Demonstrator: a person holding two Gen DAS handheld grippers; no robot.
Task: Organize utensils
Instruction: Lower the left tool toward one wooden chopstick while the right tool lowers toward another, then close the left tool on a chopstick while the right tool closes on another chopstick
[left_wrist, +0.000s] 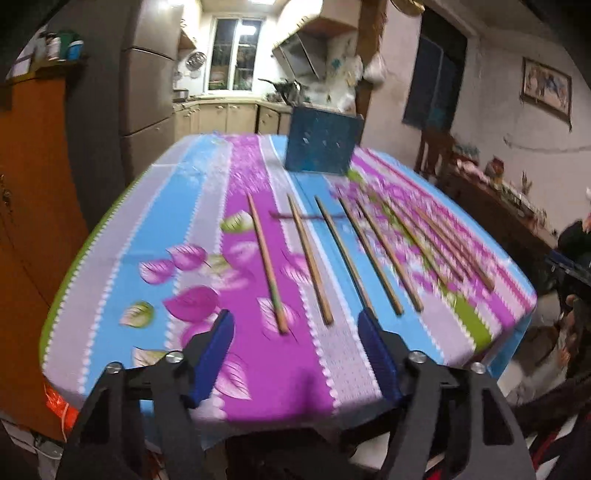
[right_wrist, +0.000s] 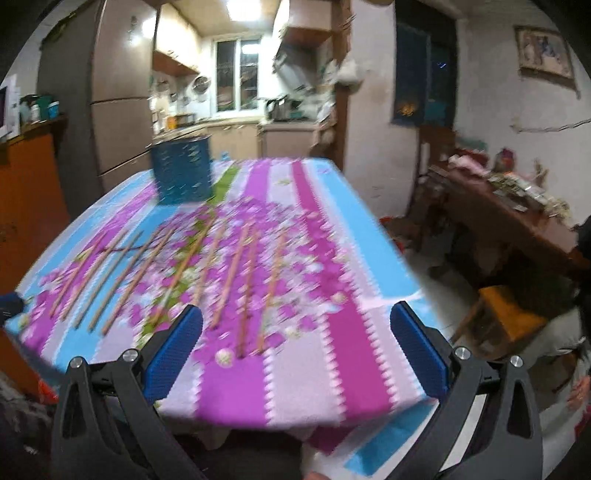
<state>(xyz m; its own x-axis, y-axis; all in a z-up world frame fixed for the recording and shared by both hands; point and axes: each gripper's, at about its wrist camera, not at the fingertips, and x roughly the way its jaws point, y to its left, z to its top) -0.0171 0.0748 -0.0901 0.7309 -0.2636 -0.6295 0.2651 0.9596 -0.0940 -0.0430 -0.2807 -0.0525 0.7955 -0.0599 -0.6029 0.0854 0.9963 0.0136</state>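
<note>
Several wooden chopsticks (left_wrist: 310, 260) lie side by side on a table with a purple, blue and grey flowered cloth (left_wrist: 122, 236). Behind them stands a dark blue perforated utensil holder (left_wrist: 322, 144). My left gripper (left_wrist: 295, 319) hovers over the near ends of the two leftmost chopsticks, its blue pads apart with nothing between them. In the right wrist view the chopsticks (right_wrist: 232, 273) and the holder (right_wrist: 183, 171) show blurred. My right gripper (right_wrist: 295, 319) is open over the near table edge, just short of the rightmost chopsticks.
The table (right_wrist: 354, 354) ends close in front of both grippers. A refrigerator (left_wrist: 147, 85) and an orange cabinet (left_wrist: 33, 184) stand at the left. At the right are a cluttered wooden side table (right_wrist: 517, 218), a yellow stool (right_wrist: 506, 317) and a person's hand (right_wrist: 580, 395).
</note>
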